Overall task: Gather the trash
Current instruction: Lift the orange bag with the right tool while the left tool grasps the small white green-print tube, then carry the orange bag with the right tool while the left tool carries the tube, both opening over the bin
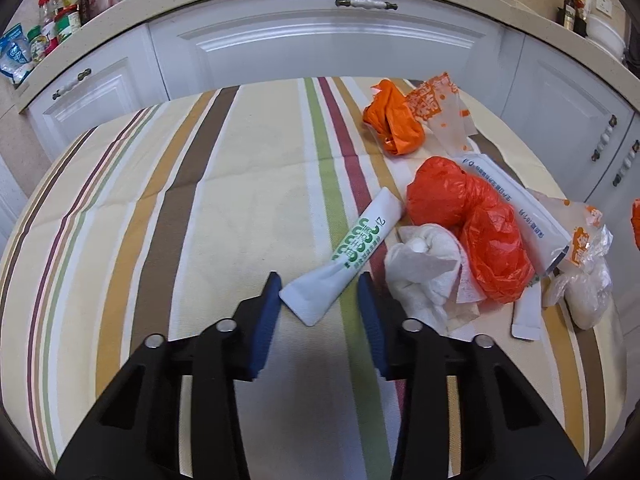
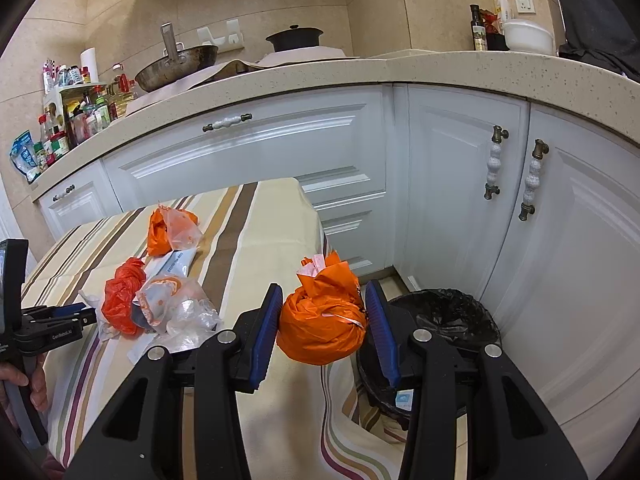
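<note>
Fingers of your right gripper [image 2: 322, 320] pinch an orange plastic bag bundle [image 2: 322, 322], both blue pads pressed against its sides, and it hangs clear of the tablecloth at the table's right edge. Just past and below it on the floor stands a trash bin lined with a black bag [image 2: 448, 316], close against the white cabinet doors [image 2: 460, 184].

Your left gripper [image 1: 318, 290] sits low over the striped tablecloth [image 1: 200, 208], jaws partly spread. The crimped end of a white tube with green print [image 1: 348, 264] lies between the pads; the left pad sits at its corner, the right pad has a small gap, so no firm grip shows. From the right wrist view, a hand [image 2: 24, 384] holds that left gripper at the far left edge of the picture.

Outward from the tube, touching its right side, is a crumpled white paper towel [image 1: 424, 272], then a red plastic bag [image 1: 468, 220] over a long white sachet [image 1: 516, 200]. A clear bag with orange print [image 1: 584, 264] lies further right, near the table edge. Toward the far side sit another orange bag [image 1: 394, 118] and a torn translucent wrapper [image 1: 440, 108].

Beyond the table runs a speckled stone countertop [image 2: 360, 72] carrying a wok [image 2: 176, 66], a black pot [image 2: 294, 38], and bottles and jars [image 2: 76, 112] at the left.
</note>
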Available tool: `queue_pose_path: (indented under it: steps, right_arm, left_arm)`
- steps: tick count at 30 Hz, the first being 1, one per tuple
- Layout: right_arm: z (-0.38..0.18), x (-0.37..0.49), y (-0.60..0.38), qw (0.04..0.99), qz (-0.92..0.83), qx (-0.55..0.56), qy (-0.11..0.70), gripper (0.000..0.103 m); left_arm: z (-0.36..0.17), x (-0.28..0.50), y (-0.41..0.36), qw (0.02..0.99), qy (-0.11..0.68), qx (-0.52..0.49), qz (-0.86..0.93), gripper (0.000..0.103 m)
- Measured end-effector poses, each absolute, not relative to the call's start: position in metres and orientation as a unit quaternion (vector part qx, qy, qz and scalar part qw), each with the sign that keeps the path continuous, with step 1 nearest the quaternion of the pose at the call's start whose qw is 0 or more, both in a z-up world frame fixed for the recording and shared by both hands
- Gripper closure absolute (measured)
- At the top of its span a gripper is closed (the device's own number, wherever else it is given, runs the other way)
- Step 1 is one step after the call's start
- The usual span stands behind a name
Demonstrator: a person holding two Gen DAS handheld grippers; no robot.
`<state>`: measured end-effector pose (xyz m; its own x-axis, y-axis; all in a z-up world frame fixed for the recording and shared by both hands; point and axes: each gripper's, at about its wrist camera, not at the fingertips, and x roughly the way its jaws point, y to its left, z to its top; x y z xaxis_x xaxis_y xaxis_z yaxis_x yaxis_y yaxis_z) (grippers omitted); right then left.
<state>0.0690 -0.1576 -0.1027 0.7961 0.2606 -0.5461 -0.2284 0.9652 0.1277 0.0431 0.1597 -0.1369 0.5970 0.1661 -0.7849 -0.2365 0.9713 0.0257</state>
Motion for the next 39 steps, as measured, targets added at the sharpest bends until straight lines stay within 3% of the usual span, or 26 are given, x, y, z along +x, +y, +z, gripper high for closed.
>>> queue_pose_path:
  steps: [1, 5, 7, 13, 29, 39]
  right_arm:
    - [-0.102, 0.069, -0.158, 0.947, 0.128, 0.028, 0.292, 0.06]
    - [-0.103, 0.068, -0.158, 0.948, 0.127, 0.029, 0.292, 0.06]
    - [-0.103, 0.068, -0.158, 0.947, 0.128, 0.028, 0.292, 0.06]
    - [-0.103, 0.063, -0.157, 0.947, 0.131, 0.03, 0.291, 0.06]
    - [-0.096, 0.05, -0.163, 0.953, 0.122, 0.034, 0.277, 0.06]
    - [-0.093, 0.048, -0.195, 0.958, 0.092, 0.046, 0.269, 0.06]
  left_arm:
    - [-0.137, 0.043, 0.158, 0.894, 0.434, -0.039, 0.105, 0.078]
    - [-0.136, 0.037, 0.154, 0.897, 0.428, -0.032, 0.103, 0.086]
    - [-0.134, 0.034, 0.155, 0.9, 0.422, -0.037, 0.105, 0.095]
    - [-0.13, 0.023, 0.158, 0.904, 0.411, -0.041, 0.111, 0.101]
    - [-0.093, -0.002, 0.154, 0.922, 0.365, -0.054, 0.12, 0.102]
    - [-0.058, 0.005, 0.092, 0.942, 0.33, -0.04, 0.043, 0.102]
